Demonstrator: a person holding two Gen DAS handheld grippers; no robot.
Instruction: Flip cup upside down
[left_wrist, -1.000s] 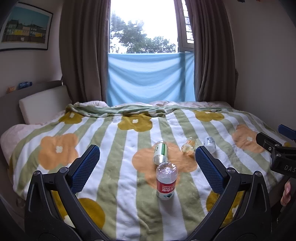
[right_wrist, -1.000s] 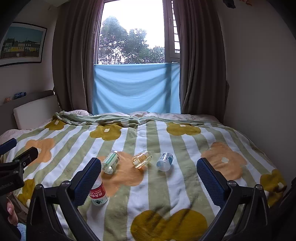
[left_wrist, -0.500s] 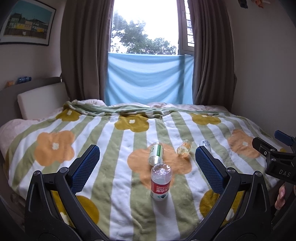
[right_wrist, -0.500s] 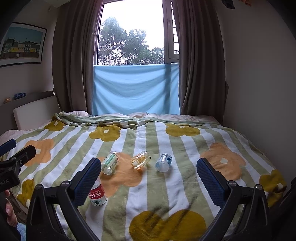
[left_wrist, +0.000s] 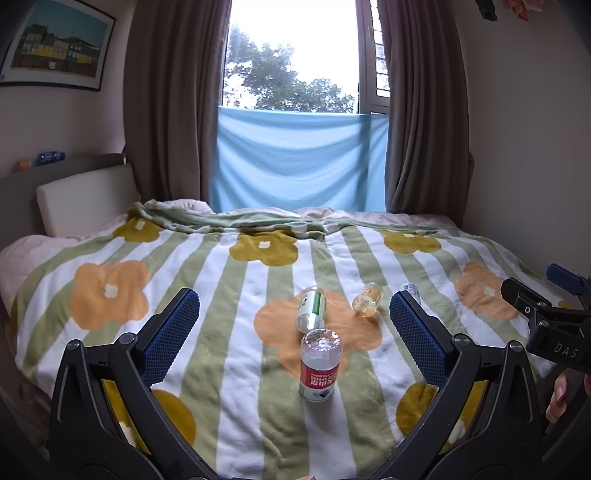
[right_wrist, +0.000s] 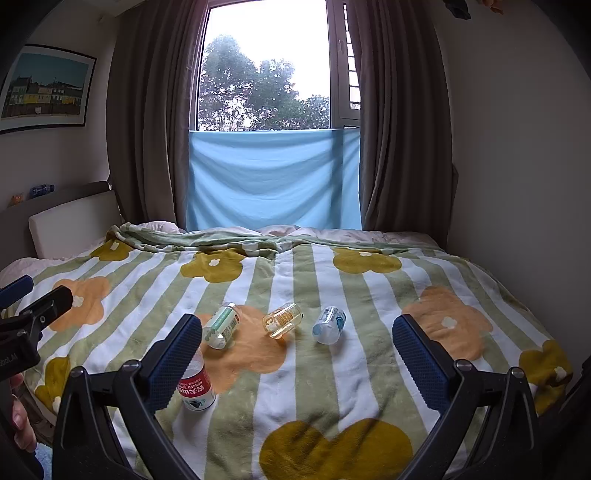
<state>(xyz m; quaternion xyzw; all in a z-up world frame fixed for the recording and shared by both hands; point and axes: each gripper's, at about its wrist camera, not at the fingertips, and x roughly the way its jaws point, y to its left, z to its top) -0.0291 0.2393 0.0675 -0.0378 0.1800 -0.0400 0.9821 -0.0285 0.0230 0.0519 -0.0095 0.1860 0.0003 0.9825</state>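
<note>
Several small clear bottle-like cups are on the flowered blanket. One with a red label (left_wrist: 320, 365) stands upside down, also in the right wrist view (right_wrist: 195, 384), partly behind my right finger. A green-labelled one (left_wrist: 311, 308) (right_wrist: 221, 325), a yellow one (left_wrist: 367, 300) (right_wrist: 282, 319) and a blue-labelled one (right_wrist: 329, 324) (left_wrist: 410, 287) lie on their sides. My left gripper (left_wrist: 294, 332) is open and empty, held back from the red-labelled cup. My right gripper (right_wrist: 297, 360) is open and empty, held back from the lying cups.
The bed's striped blanket (left_wrist: 184, 280) fills the foreground. A headboard with a white pillow (left_wrist: 81, 199) is at left. Curtains and a blue cloth (left_wrist: 299, 162) hang at the window behind. A wall (right_wrist: 517, 184) runs along the right side.
Both grippers have tilted up and drawn back slightly, so the cups sit lower in view. Nothing on the bed has moved. Both stay open.
</note>
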